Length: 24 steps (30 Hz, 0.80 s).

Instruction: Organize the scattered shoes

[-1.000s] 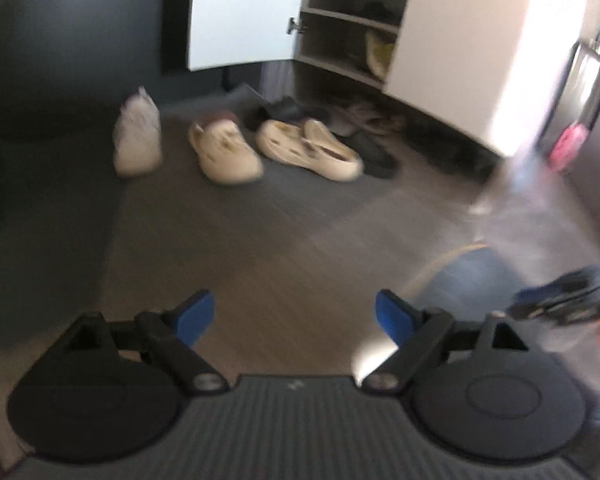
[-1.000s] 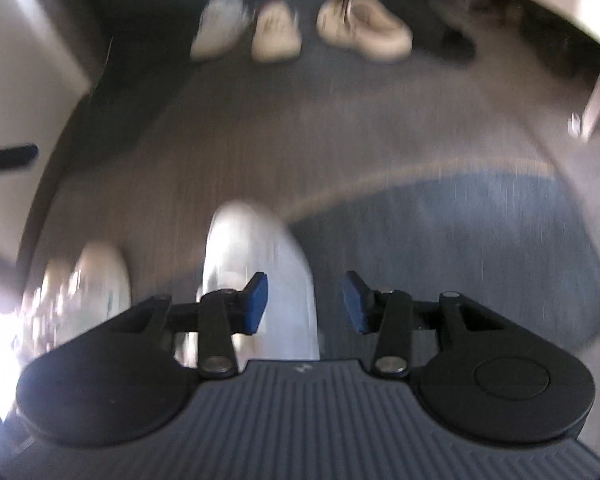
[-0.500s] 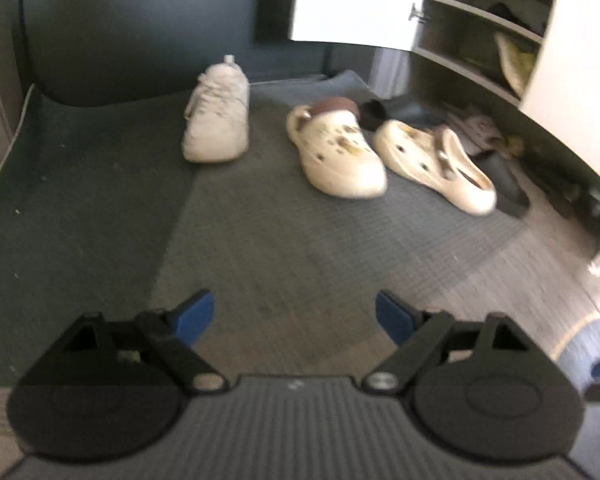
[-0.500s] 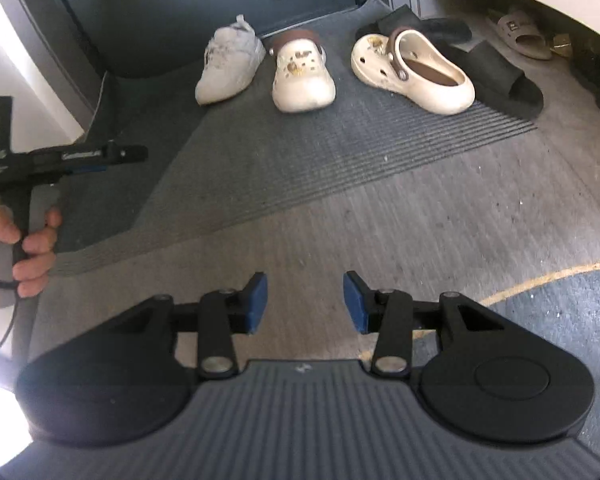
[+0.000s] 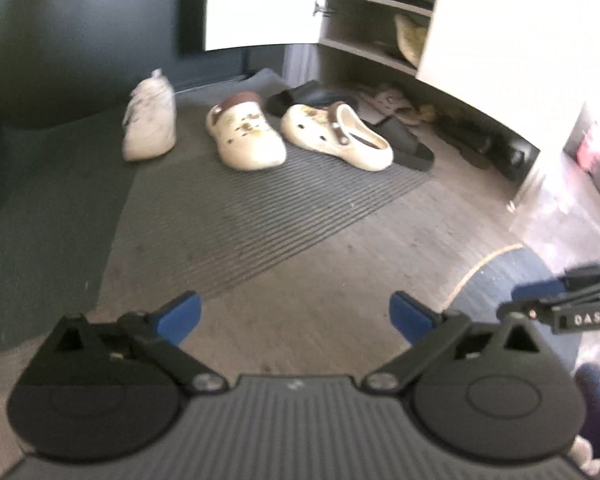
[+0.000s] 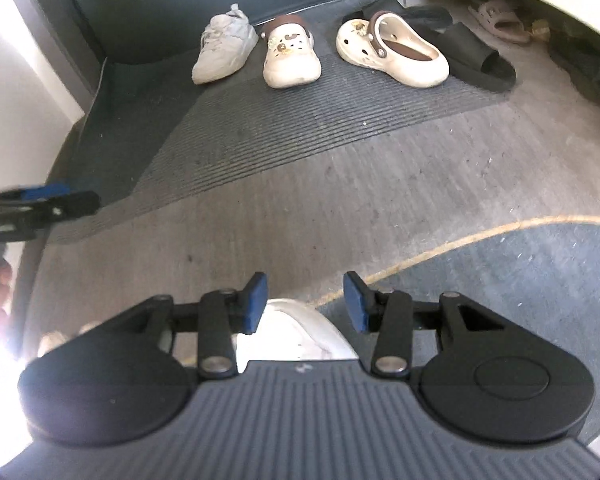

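Observation:
A white sneaker (image 5: 150, 122) (image 6: 225, 49) stands on the ribbed grey mat (image 5: 236, 208) at the far left. Beside it lie two cream clogs with brown straps, one upright (image 5: 244, 132) (image 6: 290, 56) and one turned sideways (image 5: 336, 138) (image 6: 392, 50). A black slide sandal (image 5: 400, 140) (image 6: 476, 56) lies to their right. My left gripper (image 5: 295, 316) is open and empty, well short of the shoes. My right gripper (image 6: 305, 300) is open and empty, above the toe of a white shoe (image 6: 304, 334) close below it.
An open shoe cabinet (image 5: 380, 20) with shelves stands at the back right, with more sandals (image 5: 396, 102) on the floor under it. A dark round rug with a yellow edge (image 6: 500, 280) lies at the right. A dark wall (image 5: 80, 32) closes the back.
Both grippers have swung and pulled back a little: the shoes now sit farther off in both views. A white shoe toe has come into view under my right gripper.

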Each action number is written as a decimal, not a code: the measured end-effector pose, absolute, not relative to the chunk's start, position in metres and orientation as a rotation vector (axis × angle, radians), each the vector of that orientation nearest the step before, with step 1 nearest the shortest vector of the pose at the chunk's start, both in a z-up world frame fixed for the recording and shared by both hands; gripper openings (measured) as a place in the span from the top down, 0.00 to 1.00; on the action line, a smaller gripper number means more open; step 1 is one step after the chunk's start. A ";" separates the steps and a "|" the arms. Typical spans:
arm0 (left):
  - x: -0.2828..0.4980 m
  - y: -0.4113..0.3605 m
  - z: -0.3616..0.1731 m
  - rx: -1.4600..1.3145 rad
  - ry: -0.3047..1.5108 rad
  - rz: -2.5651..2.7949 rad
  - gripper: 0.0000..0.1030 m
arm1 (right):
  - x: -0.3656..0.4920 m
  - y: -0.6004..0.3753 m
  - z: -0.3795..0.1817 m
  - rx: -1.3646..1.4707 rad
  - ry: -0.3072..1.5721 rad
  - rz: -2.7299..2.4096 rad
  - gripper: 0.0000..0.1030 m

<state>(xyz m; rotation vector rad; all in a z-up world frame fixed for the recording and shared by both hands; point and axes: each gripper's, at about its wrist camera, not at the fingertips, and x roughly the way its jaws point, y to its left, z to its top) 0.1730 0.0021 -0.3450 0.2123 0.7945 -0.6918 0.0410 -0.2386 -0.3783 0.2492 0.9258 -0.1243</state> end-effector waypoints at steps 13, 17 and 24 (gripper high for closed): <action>0.421 -0.026 -0.422 0.283 0.835 -0.307 0.07 | 0.224 -0.260 -0.423 0.220 0.892 -0.225 0.56; 0.459 -0.016 -0.424 0.309 0.781 -0.300 0.08 | 0.274 -0.246 -0.426 0.268 0.853 -0.196 0.57; 0.536 -0.014 -0.415 0.179 0.733 -0.284 0.12 | 0.289 -0.235 -0.413 0.308 0.846 -0.112 0.56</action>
